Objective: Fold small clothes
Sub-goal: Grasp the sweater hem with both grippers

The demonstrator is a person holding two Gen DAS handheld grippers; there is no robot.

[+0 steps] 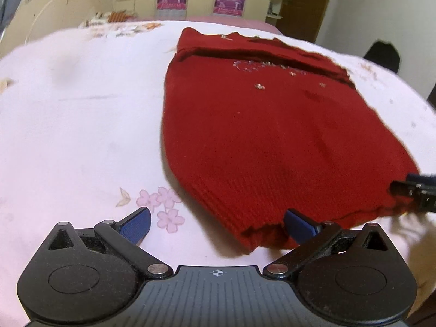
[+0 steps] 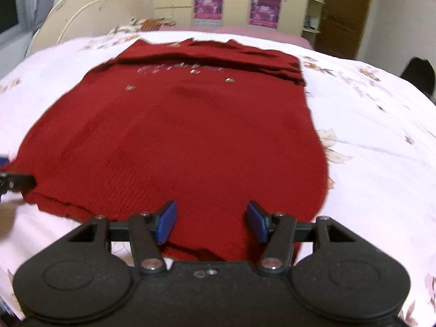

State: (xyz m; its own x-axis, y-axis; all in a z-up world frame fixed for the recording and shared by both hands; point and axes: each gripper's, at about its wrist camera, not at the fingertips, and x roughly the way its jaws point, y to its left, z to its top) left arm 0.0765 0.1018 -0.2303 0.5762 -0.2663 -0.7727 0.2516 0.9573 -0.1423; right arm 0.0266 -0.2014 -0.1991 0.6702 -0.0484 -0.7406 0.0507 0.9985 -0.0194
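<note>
Lying flat on pink floral bed sheet [image 1: 68,125]: red knit sweater [image 1: 272,136]. Left gripper [image 1: 218,224] fingers spread apart at its near hem corner; right gripper [image 2: 211,222] fingers apart, straddling hem.

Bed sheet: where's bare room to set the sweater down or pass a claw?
The widest free patch of pink sheet lies left of the red sweater, above the left claw. A narrower strip runs along its right edge. The near hem is crowded: the right claw is there too.

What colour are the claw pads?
Blue pads, clearest in the right wrist view.
</note>
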